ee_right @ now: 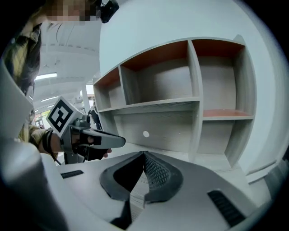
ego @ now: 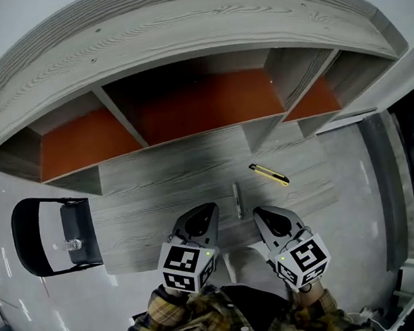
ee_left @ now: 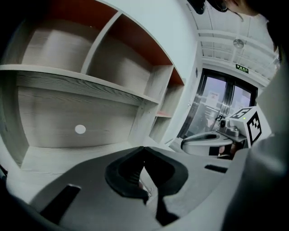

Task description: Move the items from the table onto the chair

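1. my left hand-held gripper (ego: 204, 212) hangs over the near edge of the grey wood-grain tabletop (ego: 158, 179). its jaws are closed tip to tip, with nothing between them.
2. my right hand-held gripper (ego: 261, 214) sits near it on the same edge. its jaws are also pressed together and hold nothing. both grippers point toward the shelf unit (ego: 189, 106) at the back of the tabletop.
3. a yellow utility knife (ego: 269, 174) lies slanted on the tabletop, just beyond the right hand-held gripper and apart from it.
4. a thin grey pen-like item (ego: 237, 200) lies on the tabletop between the two gripper tips. it looks clear of both, and i cannot tell exactly what it is.
5. the black chair (ego: 28, 237) stands on the pale floor off the tabletop's left end, well apart from the knife and the thin item. a small clear object (ego: 72, 244) rests on its seat, too small to name.
6. plaid sleeves (ego: 182, 318) show at the bottom of the head view.
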Action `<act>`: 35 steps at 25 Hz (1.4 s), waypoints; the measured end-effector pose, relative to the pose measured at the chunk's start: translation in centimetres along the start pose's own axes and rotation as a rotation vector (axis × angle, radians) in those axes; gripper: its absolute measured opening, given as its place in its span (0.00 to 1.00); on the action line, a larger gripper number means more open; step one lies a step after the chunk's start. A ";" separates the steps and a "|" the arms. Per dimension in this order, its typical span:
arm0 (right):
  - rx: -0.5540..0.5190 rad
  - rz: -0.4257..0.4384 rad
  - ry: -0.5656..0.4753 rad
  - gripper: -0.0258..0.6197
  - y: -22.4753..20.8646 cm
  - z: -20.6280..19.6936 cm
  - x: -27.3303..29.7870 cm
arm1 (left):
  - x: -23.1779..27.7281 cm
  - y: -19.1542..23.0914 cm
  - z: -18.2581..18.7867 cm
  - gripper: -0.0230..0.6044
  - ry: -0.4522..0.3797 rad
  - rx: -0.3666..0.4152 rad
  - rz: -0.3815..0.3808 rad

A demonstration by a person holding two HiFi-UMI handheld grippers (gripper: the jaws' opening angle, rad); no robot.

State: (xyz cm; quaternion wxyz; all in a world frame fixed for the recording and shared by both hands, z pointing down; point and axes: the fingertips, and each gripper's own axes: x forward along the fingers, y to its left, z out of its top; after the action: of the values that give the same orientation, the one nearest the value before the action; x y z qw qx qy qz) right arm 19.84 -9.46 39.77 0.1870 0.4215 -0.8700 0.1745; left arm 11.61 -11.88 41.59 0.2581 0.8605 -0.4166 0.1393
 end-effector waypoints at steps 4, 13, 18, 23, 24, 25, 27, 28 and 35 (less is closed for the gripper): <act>-0.007 -0.021 -0.038 0.07 -2.1 0.4 -2.0 | 2.7 -1.3 -1.0 0.04 0.049 0.022 0.007; 0.040 0.022 -0.076 0.07 -4.4 -0.9 -2.8 | 6.1 -2.2 -4.1 0.05 0.148 -0.098 0.054; 0.033 0.035 -0.046 0.07 -5.2 -1.6 -3.1 | 7.7 -1.9 -6.6 0.05 0.184 -0.189 0.077; 0.032 0.044 -0.002 0.07 -6.0 -2.8 -3.9 | 9.8 -1.8 -9.8 0.13 0.234 -0.271 0.107; 0.031 0.048 0.007 0.07 -6.1 -3.1 -4.0 | 10.2 -1.8 -10.5 0.16 0.243 -0.287 0.110; 0.029 0.053 0.015 0.07 -6.2 -3.4 -4.1 | 10.7 -1.7 -11.2 0.19 0.250 -0.304 0.113; 0.021 0.063 0.027 0.07 -6.5 -3.8 -4.4 | 11.6 -1.6 -12.5 0.24 0.268 -0.334 0.126; 0.016 0.067 0.032 0.07 -6.7 -4.1 -4.6 | 12.1 -1.5 -13.2 0.25 0.282 -0.342 0.138; 0.017 0.084 0.053 0.07 -8.4 -5.5 -5.9 | 14.3 -1.4 -17.9 0.30 0.379 -0.326 0.217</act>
State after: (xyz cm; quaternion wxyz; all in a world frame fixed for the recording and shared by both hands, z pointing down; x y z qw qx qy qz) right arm 30.90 -7.82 43.01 0.1989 0.3812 -0.8802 0.2007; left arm 21.04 -10.35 62.44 0.4504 0.7163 -0.4675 0.2559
